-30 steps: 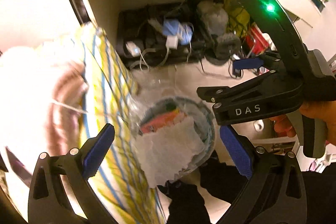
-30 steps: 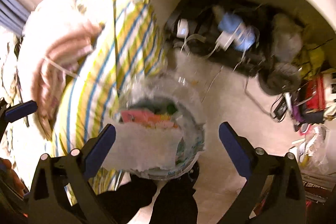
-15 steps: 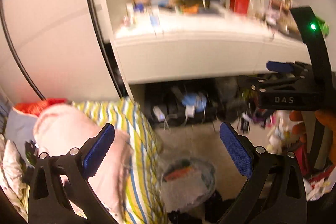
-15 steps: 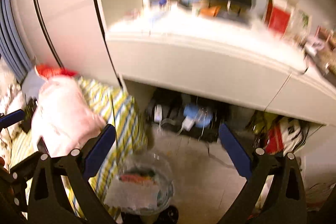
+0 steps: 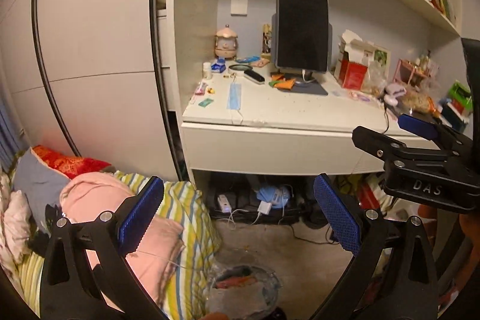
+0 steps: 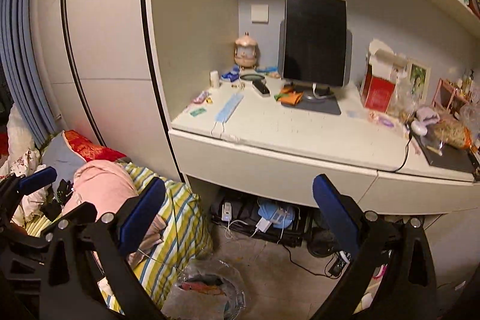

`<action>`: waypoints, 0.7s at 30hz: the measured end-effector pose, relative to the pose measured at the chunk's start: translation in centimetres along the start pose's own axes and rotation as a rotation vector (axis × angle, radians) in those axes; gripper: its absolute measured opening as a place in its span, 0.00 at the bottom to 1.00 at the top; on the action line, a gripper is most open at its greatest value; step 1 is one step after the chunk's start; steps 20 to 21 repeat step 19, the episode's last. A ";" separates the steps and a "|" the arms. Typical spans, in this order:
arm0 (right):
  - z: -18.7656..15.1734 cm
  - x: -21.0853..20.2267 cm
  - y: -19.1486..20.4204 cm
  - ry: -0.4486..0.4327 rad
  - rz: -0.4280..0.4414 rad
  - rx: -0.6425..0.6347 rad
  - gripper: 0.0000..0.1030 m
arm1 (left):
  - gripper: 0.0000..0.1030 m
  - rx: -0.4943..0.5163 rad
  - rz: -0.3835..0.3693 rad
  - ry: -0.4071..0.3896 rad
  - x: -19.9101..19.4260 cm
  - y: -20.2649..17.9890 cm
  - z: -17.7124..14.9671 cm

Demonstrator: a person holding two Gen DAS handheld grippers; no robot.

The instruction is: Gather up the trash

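A blue face mask [image 5: 234, 96] is lying flat on the white desk [image 5: 288, 110], near its front edge, with its loops hanging over. Below the desk, the trash bin [image 5: 243, 290] is sitting on the floor, lined with clear plastic and holding paper and wrappers.

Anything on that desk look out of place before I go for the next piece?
Yes. A used blue face mask lies loose near the desk's front left edge, one ear loop at the lip. Small wrappers are scattered beside it. Both the left claw and the right claw are open and empty.
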State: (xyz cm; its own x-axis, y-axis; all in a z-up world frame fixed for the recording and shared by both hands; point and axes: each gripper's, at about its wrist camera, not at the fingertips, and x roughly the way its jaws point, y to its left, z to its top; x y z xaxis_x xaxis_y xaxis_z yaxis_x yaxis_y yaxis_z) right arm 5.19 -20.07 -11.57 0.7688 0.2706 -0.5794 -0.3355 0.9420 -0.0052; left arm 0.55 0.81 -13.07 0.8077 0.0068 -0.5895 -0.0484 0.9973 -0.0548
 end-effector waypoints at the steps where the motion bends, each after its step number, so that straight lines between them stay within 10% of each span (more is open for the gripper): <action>1: 0.3 -0.4 -0.2 -0.007 -0.004 0.003 0.93 | 0.94 -0.008 -0.002 0.002 -0.2 -0.1 0.4; 21: 1.7 -4.2 -7.3 -0.023 -0.137 0.111 0.93 | 0.94 -0.027 0.117 -0.045 -1.5 0.9 5.8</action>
